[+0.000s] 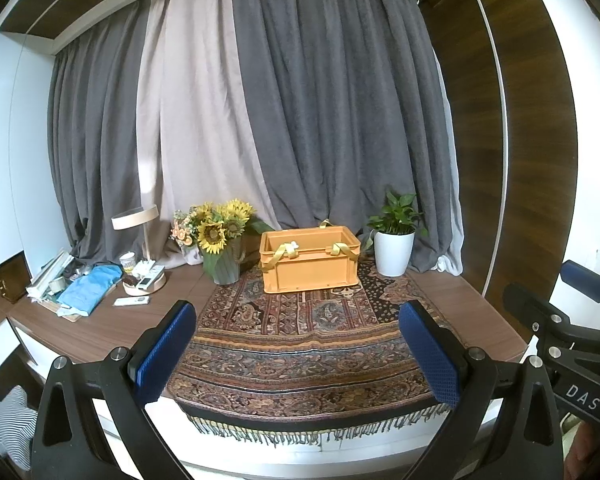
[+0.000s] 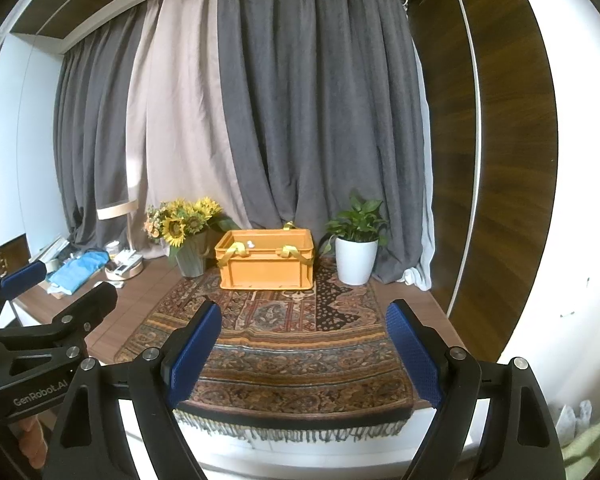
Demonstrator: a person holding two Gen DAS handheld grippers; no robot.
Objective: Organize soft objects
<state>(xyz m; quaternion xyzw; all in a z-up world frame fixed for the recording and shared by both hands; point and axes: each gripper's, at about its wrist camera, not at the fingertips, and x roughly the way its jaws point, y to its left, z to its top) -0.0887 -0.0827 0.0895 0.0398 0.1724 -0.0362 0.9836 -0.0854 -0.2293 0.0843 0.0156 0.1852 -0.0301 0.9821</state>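
An orange plastic crate (image 1: 309, 260) stands at the back of a patterned rug (image 1: 300, 344); yellow fabric straps (image 1: 286, 251) hang over its front rim. It also shows in the right wrist view (image 2: 266, 261). What lies inside it is hidden. My left gripper (image 1: 298, 354) is open and empty, held in front of the rug's fringed edge. My right gripper (image 2: 304, 354) is open and empty, beside the left one. A striped soft item (image 1: 10, 428) lies low at the left. Pale green and white cloth (image 2: 588, 436) lies low at the right.
A vase of sunflowers (image 1: 220, 240) stands left of the crate and a white potted plant (image 1: 394, 240) stands right of it. A lamp (image 1: 138, 220), a blue cloth (image 1: 90, 288) and small clutter sit at the far left. Grey curtains (image 1: 320, 120) hang behind.
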